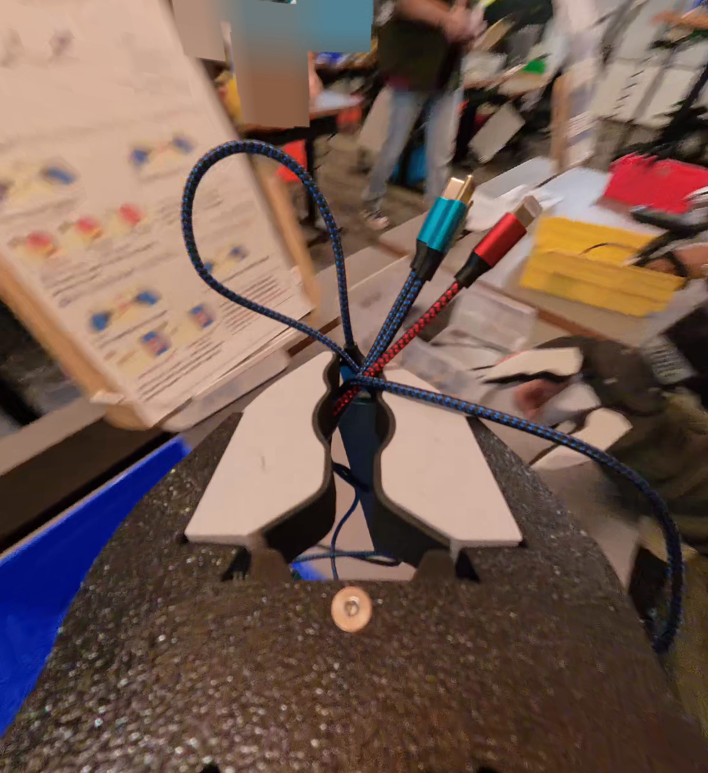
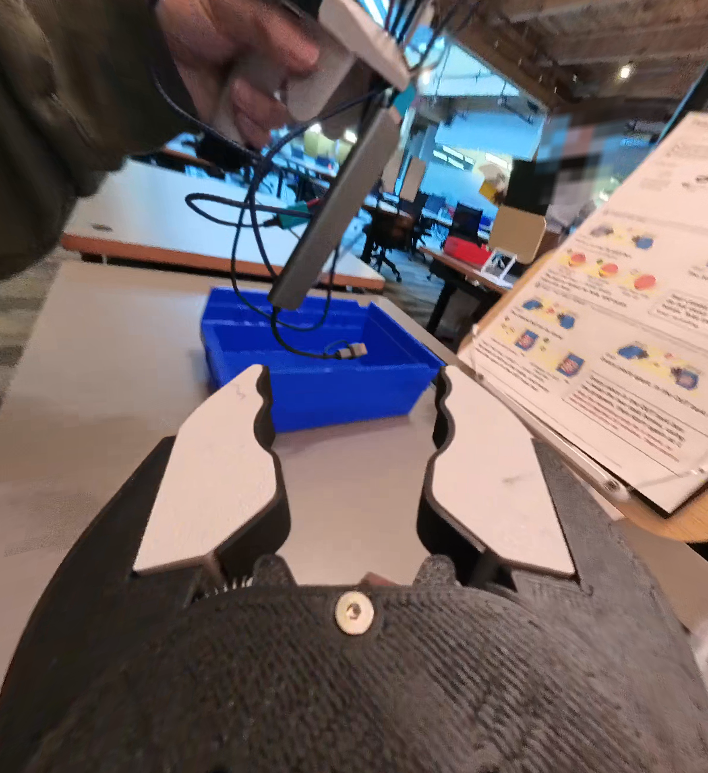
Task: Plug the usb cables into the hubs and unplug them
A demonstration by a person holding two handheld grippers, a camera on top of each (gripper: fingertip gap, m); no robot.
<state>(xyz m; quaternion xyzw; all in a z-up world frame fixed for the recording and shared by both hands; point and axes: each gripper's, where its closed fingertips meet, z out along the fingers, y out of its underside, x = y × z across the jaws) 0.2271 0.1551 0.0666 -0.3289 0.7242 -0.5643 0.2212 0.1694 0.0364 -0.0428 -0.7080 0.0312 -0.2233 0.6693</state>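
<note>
Two handheld grippers, black bodies with pale finger plates

The left gripper [image 1: 358,422] has a speckled, grainy black body, two flat pale-grey fingers [image 1: 268,451] with wavy black inner edges, and a round brass-toned screw [image 1: 351,608] at its centre. The right gripper [image 2: 354,418] is alike, with a silver screw [image 2: 354,614] and ridged black printed shell. The person wears an olive-brown sleeve [image 2: 42,117].

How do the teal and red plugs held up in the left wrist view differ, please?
The teal plug has a teal shell on a blue-and-black braided cable; the red plug has a red shell on a red-and-black braid. The teal plug looks wider and stands steeper; the red plug leans further right. Both are unplugged, metal tips up, rising from the shut left hand-held gripper.
</note>
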